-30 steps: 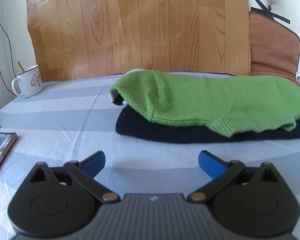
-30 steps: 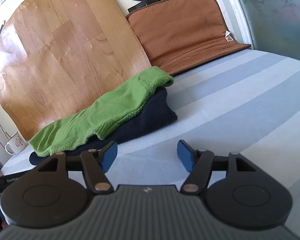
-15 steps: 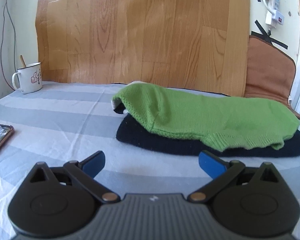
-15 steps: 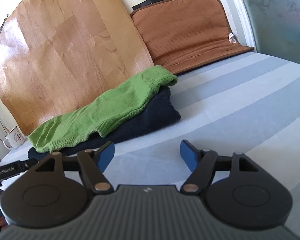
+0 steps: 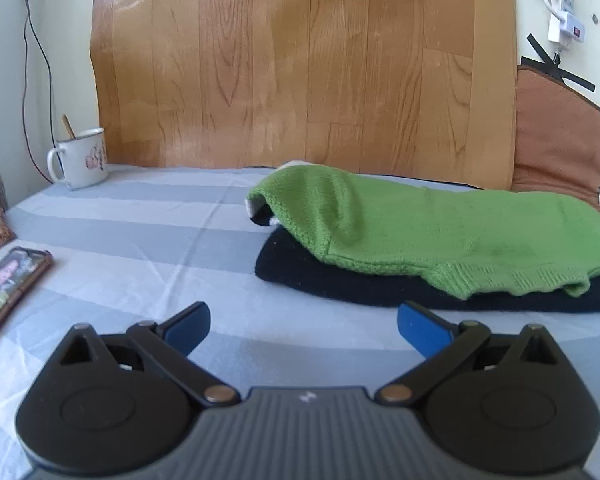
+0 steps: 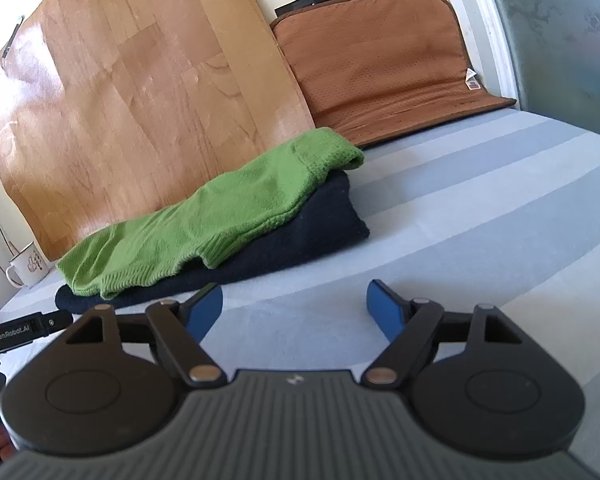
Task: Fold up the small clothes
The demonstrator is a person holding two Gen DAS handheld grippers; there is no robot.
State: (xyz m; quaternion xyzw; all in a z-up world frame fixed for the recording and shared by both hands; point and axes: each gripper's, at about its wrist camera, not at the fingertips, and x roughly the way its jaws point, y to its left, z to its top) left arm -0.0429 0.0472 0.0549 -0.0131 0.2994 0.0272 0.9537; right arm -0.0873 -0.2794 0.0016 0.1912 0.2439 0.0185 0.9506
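Observation:
A folded green knit garment (image 5: 432, 228) lies on top of a folded dark navy garment (image 5: 340, 280) on the grey-striped bedsheet (image 5: 140, 240), near the wooden board. The same stack shows in the right wrist view, the green garment (image 6: 220, 220) over the navy garment (image 6: 308, 236). My left gripper (image 5: 303, 326) stands open in front of the stack, nothing between its blue pads. My right gripper (image 6: 294, 304) is short of the stack's near edge; its jaws are opening, with only bedsheet between them. The left tool's black body (image 6: 24, 326) shows at the left edge of the right wrist view.
A white enamel mug (image 5: 82, 160) with a stick in it stands at the back left. A phone (image 5: 8, 280) lies at the left edge. A wood-pattern board (image 5: 300, 64) and a brown mat (image 6: 384, 64) lean on the wall behind. Bare striped sheet (image 6: 480, 200) stretches right of the stack.
The left view has tilted up and rolled level, showing more of the wall. The right gripper's blue pads have spread wider apart. The garments have not moved.

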